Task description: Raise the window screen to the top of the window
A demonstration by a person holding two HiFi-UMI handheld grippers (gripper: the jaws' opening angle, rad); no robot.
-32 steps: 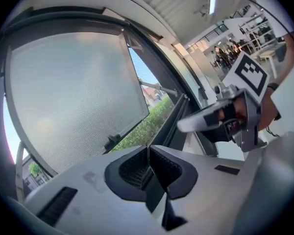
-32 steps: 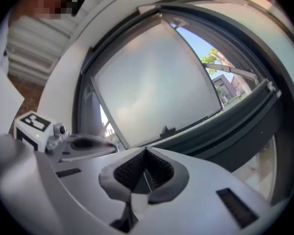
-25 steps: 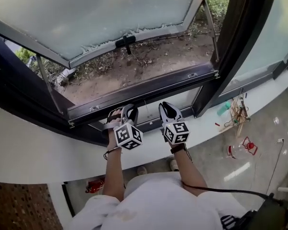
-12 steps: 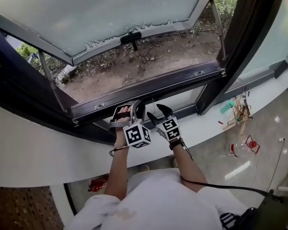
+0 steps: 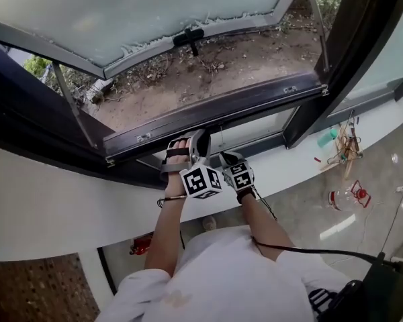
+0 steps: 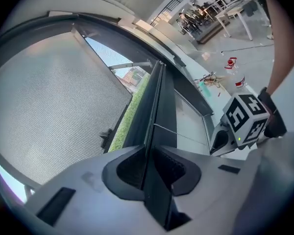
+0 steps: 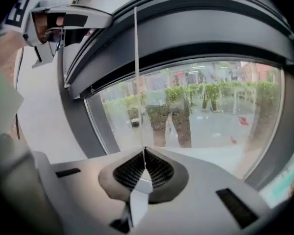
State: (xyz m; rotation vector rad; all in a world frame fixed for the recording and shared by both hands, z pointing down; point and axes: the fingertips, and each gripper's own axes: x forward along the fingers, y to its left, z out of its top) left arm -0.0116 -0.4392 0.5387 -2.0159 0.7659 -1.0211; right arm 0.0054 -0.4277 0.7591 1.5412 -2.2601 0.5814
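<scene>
Window screen bar (image 6: 159,106), left gripper (image 6: 149,153) jaws closing on it; right gripper (image 7: 145,152) jaws pinching thin cord (image 7: 135,72)

bg: white curved wall (image 5: 47,213) | glossy floor (image 5: 376,180) | dirt (image 5: 208,86) outside | daylight

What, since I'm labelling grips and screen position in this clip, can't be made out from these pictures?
- Head view: the right claw and the cord are too small to show the pinch.
- Right gripper view: the cord's top fastening is lost against the window frame.
- Head view: the mesh across the window opening is too fine to see.
- Head view: the clutter at right is too small to name.
</scene>
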